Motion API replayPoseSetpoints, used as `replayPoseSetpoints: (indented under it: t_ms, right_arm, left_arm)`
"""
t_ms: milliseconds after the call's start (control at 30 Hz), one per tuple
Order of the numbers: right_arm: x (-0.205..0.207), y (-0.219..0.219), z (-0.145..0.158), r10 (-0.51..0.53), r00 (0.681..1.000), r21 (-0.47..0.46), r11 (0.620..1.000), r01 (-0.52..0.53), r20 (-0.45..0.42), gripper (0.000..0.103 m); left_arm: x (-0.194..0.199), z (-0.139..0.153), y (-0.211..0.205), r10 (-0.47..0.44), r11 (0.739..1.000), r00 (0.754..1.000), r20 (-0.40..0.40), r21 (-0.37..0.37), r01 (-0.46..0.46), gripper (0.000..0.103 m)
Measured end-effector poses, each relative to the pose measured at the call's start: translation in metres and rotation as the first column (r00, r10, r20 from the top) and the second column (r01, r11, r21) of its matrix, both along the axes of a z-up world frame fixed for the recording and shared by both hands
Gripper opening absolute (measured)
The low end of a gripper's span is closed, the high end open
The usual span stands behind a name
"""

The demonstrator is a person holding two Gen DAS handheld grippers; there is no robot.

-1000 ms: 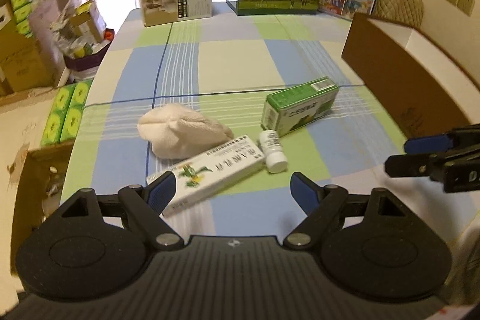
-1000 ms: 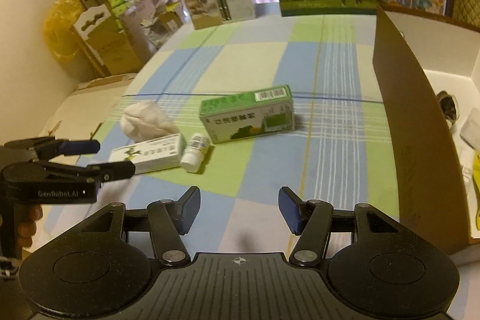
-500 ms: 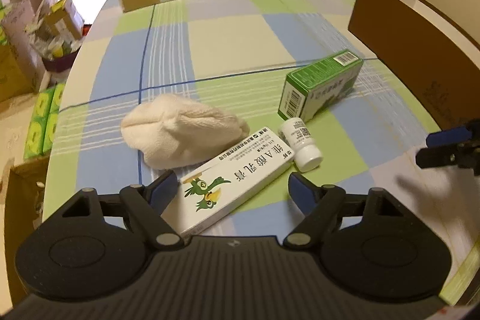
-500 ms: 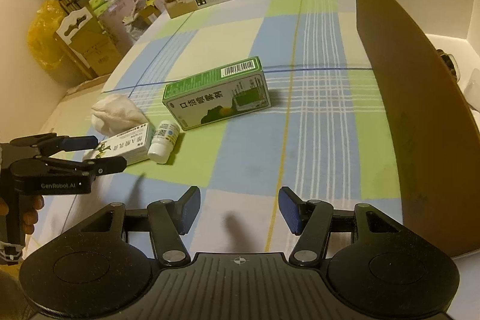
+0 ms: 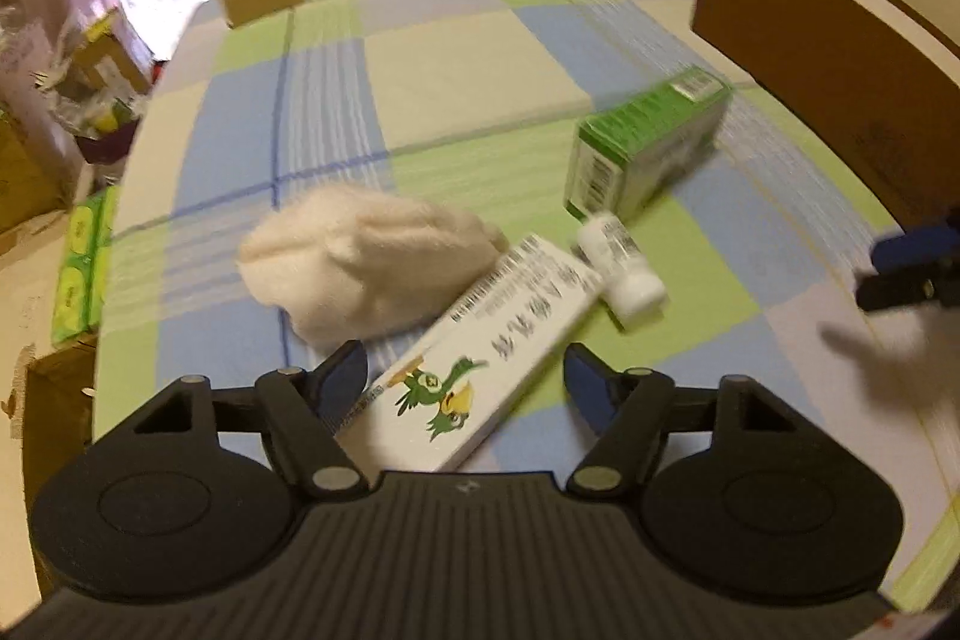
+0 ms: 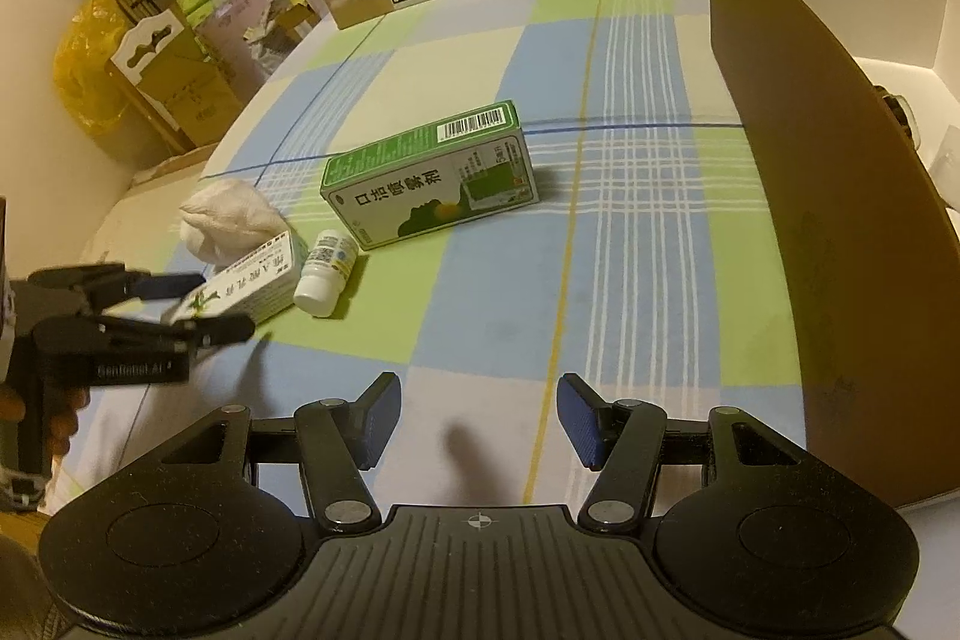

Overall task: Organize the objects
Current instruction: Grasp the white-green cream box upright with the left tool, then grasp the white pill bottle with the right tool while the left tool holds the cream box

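Since a second ago the left gripper [image 5: 465, 376] has come down and forward toward the near edge of the checked tablecloth [image 5: 468, 58], and the white ointment box with a green parrot [image 5: 480, 352] now fills the space between its blue pads. Its jaws are closing, with the near end of that box between them, though the pads do not yet press on the cardboard.

That box lies flat and slanted on the cloth. Its far end is just beside a small white pill bottle [image 5: 624, 268] lying on its side, and its left edge touches a cream-coloured bundled cloth [image 5: 366, 262]. Beyond the bottle sits a green medicine carton [image 6: 432, 178]. A tall brown cardboard box [image 6: 828, 196] stands open along the right side of the table (its white interior is partly visible from the right wrist view).

The right gripper [image 6: 477, 421] hovers over bare tablecloth, its jaws parted and nothing between them.

The step in hand looks like picking up the parrot box. To do it well, the pads should meet the two long sides squarely, so a slight roll to match the box's slant would help. Closing gently should avoid crushing the thin card, and lifting straight up should keep the bottle from rolling away.
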State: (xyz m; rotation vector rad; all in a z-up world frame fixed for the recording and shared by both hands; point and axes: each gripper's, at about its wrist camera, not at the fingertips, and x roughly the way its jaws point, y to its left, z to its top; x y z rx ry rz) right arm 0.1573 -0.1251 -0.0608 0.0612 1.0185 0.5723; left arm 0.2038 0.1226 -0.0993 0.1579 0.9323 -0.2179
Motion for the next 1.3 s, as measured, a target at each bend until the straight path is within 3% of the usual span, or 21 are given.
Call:
replayPoseSetpoints:
  t_ms: [167,367,567,700,833,967,1033,1167,1300]
  right_arm:
    - [-0.002,0.003,0.001,0.012,1.0,-0.003,1.0,-0.012,0.003,0.055]
    - [-0.003,0.004,0.0,0.018,1.0,-0.01,1.0,-0.018,0.002,0.055]
    - [-0.004,0.006,0.0,0.026,1.0,-0.008,1.0,-0.026,0.006,0.055]
    - [-0.007,0.013,0.002,0.053,0.998,0.002,0.999,-0.054,0.024,0.055]
    - [-0.014,0.031,0.009,0.113,0.99,0.017,0.993,-0.115,0.08,0.055]
    - [-0.019,0.056,0.01,0.175,0.975,-0.023,0.985,-0.173,0.135,0.052]
    - [-0.016,0.066,0.007,0.192,0.972,-0.028,0.981,-0.19,0.138,0.042]
    - [-0.012,0.068,0.001,0.178,0.977,-0.01,0.984,-0.178,0.12,0.04]
    - [-0.013,0.069,0.001,0.189,0.972,-0.027,0.982,-0.187,0.143,0.039]
  left_arm:
    - [-0.013,-0.001,-0.002,0.019,0.999,0.996,-0.091,-0.045,-0.023,0.045]
    - [-0.003,0.003,-0.007,0.107,0.991,0.99,-0.097,-0.074,-0.114,0.044]
    - [0.006,-0.005,-0.026,0.107,0.994,0.991,-0.082,-0.009,-0.108,0.041]
    - [0.002,-0.003,-0.025,0.146,0.989,0.985,-0.096,-0.022,-0.149,0.04]
    - [-0.005,0.0,-0.026,0.22,0.975,0.97,-0.107,-0.019,-0.223,0.038]
    - [-0.007,0.007,-0.024,0.295,0.95,0.949,-0.108,-0.067,-0.303,0.038]
    - [-0.011,0.01,-0.023,0.32,0.942,0.941,-0.114,-0.07,-0.329,0.038]
    - [-0.024,0.012,-0.021,0.331,0.925,0.927,-0.176,-0.132,-0.355,0.038]
    - [-0.037,0.021,-0.015,0.368,0.909,0.918,-0.148,-0.15,-0.389,0.038]
